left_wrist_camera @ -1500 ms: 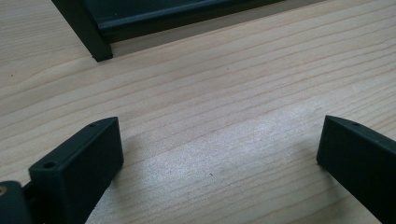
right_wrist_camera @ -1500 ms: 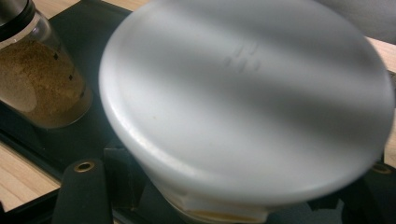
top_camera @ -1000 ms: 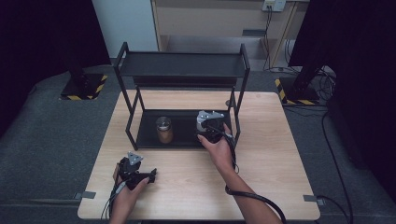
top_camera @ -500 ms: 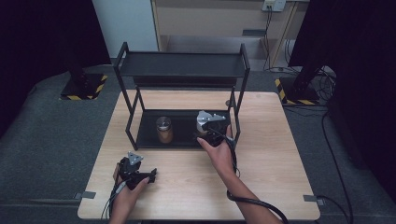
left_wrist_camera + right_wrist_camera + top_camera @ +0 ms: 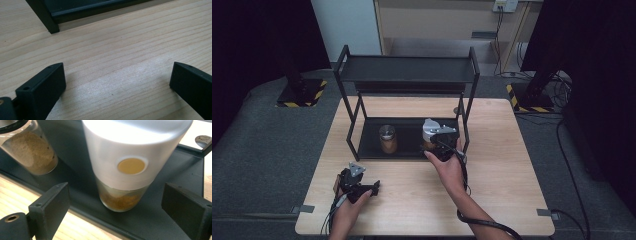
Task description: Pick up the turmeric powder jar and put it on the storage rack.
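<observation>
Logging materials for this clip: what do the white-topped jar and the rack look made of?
White-topped jar: clear base, glass or plastic, brown grains visible through it; matte white top, likely plastic. Rack: probably black-painted metal, with thin straight bars and flat trays.

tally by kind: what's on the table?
Spice jars: 2, one white-capped jar, one glass jar
Rack: 1, black two-tier shelf
Grippers: 2, left gripper, right gripper
Total: 5

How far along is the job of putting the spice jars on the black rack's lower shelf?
Done: the brown-powder glass jar and white-capped grinder jar stand on the black metal rack. In hand: the right gripper, jaws just opened, clear of the grinder. Left: pulling back; the left gripper is open over the wooden table.
</observation>
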